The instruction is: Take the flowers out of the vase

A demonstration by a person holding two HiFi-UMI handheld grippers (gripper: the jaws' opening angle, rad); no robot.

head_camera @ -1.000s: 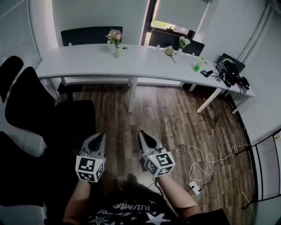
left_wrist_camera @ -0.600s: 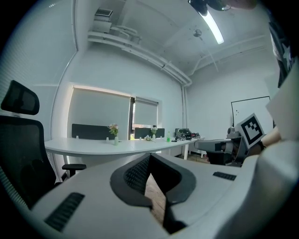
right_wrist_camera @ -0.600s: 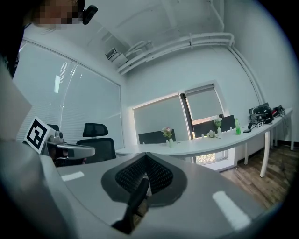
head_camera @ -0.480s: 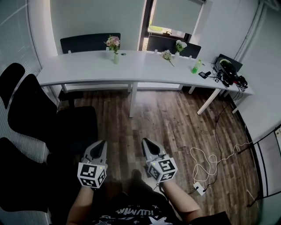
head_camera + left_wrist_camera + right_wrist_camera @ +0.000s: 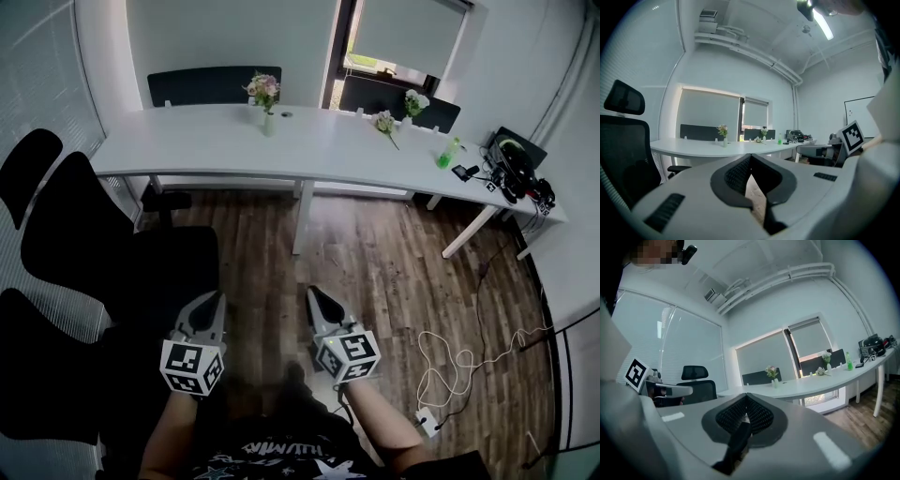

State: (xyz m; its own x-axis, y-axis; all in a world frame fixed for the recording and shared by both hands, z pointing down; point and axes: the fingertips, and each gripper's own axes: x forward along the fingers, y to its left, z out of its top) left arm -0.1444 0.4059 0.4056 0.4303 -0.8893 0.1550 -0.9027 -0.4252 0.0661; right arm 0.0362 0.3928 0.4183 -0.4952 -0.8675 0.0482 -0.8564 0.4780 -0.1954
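Note:
A small vase with a pink bouquet [image 5: 264, 95] stands far off on the long white table [image 5: 206, 155]; it also shows as the pink bouquet [image 5: 723, 131] and the pink bouquet [image 5: 772, 372]. A second vase with white flowers [image 5: 415, 100] stands further right, with a loose bunch of flowers [image 5: 383, 123] lying on the table beside it. My left gripper [image 5: 215, 299] and right gripper [image 5: 313, 294] are held low near my body, far from the table. Both are shut with nothing between the jaws.
Black office chairs [image 5: 112, 272] crowd the left side beside me. A green bottle [image 5: 446, 155], a headset and small devices [image 5: 516, 178] lie at the table's right end. A white cable and power adapter [image 5: 441, 370] trail on the wooden floor at right.
The table and flowers have shifted right and slightly lower in the head view. Both grippers stay shut in front of my body.

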